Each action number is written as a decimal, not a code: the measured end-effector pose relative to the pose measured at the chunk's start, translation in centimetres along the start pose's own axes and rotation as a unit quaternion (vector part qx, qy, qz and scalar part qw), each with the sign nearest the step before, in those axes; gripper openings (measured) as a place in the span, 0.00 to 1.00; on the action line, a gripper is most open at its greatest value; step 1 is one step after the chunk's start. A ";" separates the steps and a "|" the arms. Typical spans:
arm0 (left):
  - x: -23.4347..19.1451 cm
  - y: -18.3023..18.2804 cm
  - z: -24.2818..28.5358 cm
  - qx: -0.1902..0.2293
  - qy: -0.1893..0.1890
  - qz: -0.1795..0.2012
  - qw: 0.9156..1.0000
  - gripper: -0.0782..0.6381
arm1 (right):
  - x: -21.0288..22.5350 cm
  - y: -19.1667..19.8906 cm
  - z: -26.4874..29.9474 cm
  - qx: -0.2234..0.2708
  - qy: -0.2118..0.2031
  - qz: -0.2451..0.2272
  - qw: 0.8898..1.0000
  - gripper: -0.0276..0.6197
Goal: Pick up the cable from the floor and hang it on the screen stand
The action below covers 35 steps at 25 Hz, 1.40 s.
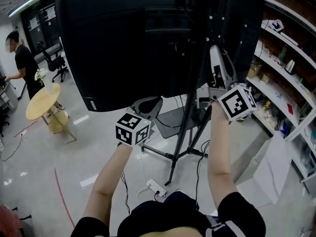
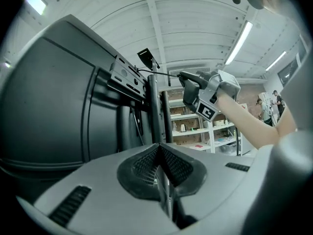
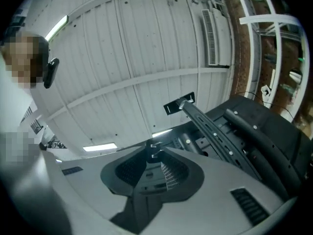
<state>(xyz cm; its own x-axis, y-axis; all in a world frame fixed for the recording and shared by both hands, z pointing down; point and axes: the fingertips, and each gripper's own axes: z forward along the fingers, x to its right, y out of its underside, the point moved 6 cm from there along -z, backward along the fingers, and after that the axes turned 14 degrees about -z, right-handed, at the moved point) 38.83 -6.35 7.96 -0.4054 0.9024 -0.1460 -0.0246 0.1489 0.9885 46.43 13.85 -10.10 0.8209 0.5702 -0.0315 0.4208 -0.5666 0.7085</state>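
Note:
A big black screen (image 1: 123, 38) hangs on a black tripod stand (image 1: 185, 117). My right gripper (image 1: 215, 51) points up behind the screen, beside the stand's top bracket (image 3: 215, 131). A thin black cable (image 2: 159, 72) runs taut from that bracket to my right gripper (image 2: 182, 77). In the right gripper view the jaws stand partly apart, and something small and dark is pinched at the tips of the right gripper (image 3: 153, 151). My left gripper (image 1: 157, 100) is lower, below the screen's bottom edge. The left gripper (image 2: 159, 148) is shut with nothing between its pads, facing the stand's pole (image 2: 155, 116).
A white power strip (image 1: 155, 186) with leads lies on the floor by the stand's feet. Shelves (image 1: 286, 83) line the right wall and a white box (image 1: 269, 169) stands in front of them. At back left are a round wooden table (image 1: 43, 101) and a person (image 1: 22, 63).

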 end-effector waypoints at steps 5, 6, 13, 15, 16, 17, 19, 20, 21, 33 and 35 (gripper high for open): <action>-0.7 1.6 -0.6 -0.005 -0.010 -0.012 1.000 0.12 | 0.3 4.6 -1.2 0.047 0.007 0.035 0.998 0.21; -1.0 1.9 -0.7 -0.006 -0.012 -0.016 1.000 0.12 | 0.4 5.5 -1.3 0.057 0.007 0.039 0.998 0.21; -3.2 3.1 -1.2 -0.016 -0.037 -0.027 0.999 0.12 | 1.8 11.5 -1.0 0.124 0.005 0.104 0.987 0.21; -4.0 3.1 -1.2 -0.017 -0.045 -0.031 0.998 0.12 | 2.0 12.8 -0.6 0.131 0.002 0.117 0.984 0.21; -4.3 3.2 -1.3 -0.018 -0.047 -0.032 0.998 0.12 | 1.9 13.3 -0.3 0.134 -0.002 0.122 0.984 0.21; -4.5 3.2 -1.3 -0.020 -0.049 -0.031 0.998 0.12 | 1.7 13.8 0.0 0.135 -0.007 0.125 0.983 0.21; -4.8 3.6 -1.3 -0.024 -0.053 -0.032 0.998 0.12 | 1.3 14.5 0.3 0.137 -0.016 0.134 0.981 0.21; -5.0 3.7 -1.4 -0.025 -0.055 -0.033 0.998 0.12 | 1.3 14.8 0.5 0.139 -0.017 0.141 0.980 0.21; -5.1 3.7 -1.4 -0.025 -0.055 -0.034 0.998 0.12 | 1.3 15.0 0.6 0.143 -0.017 0.149 0.978 0.21; -5.2 5.4 -2.6 -0.036 -0.066 -0.042 0.996 0.12 | 1.1 16.8 -0.5 0.138 -0.011 0.192 0.972 0.24; -5.3 5.8 -3.1 -0.036 -0.069 -0.048 0.996 0.12 | 0.8 17.5 -1.3 0.128 -0.006 0.201 0.971 0.24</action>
<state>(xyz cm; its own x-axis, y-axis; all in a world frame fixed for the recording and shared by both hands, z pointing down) 37.97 -11.52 14.57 -0.2685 0.9334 -0.2382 -0.1239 0.2118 0.9694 54.01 5.14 3.18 0.9424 0.2662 0.2026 0.1462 -0.8724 0.4664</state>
